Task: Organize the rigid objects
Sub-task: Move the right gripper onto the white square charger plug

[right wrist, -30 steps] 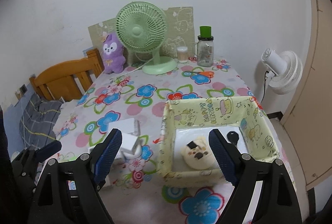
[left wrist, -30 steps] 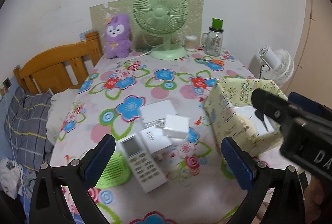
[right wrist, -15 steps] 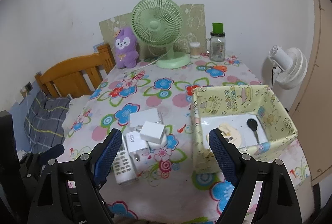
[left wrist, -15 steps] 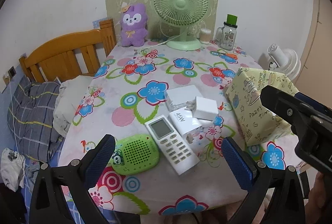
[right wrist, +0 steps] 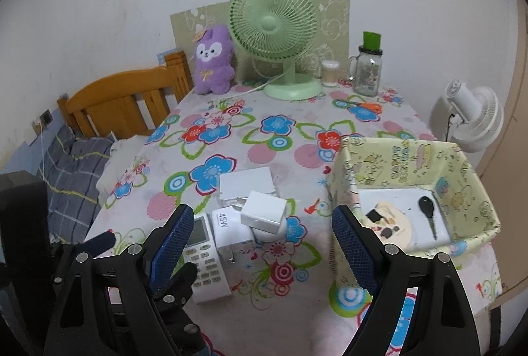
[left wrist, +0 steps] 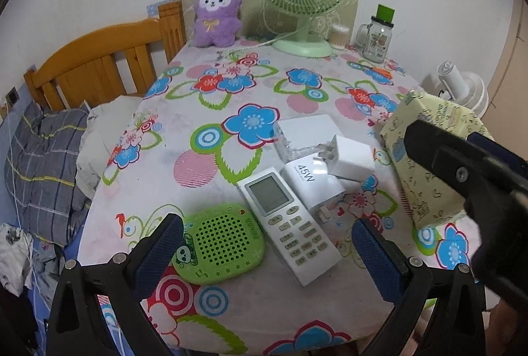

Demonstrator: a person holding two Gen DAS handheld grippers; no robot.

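A white remote [left wrist: 290,225], a green speaker [left wrist: 219,243], a 45W charger [left wrist: 312,184], a small white charger [left wrist: 351,156] and a white box [left wrist: 308,131] lie together on the flowered table. A yellow fabric bin [right wrist: 412,191] at the right holds a black key [right wrist: 427,212] and a round beige item [right wrist: 391,224]. My left gripper [left wrist: 267,253] is open and empty, above the speaker and remote. My right gripper [right wrist: 260,252] is open and empty, near the chargers [right wrist: 262,212] and left of the bin.
A green desk fan [right wrist: 274,36], a purple plush [right wrist: 213,62], a glass jar with a green lid [right wrist: 368,72] and a small cup [right wrist: 330,77] stand at the table's back. A wooden bed frame [left wrist: 99,69] with bedding is at the left. A white fan [right wrist: 472,115] stands at the right.
Both grippers have drawn back from the table and shifted left, so more of the table front shows. Both stay open and empty. The objects have not moved.
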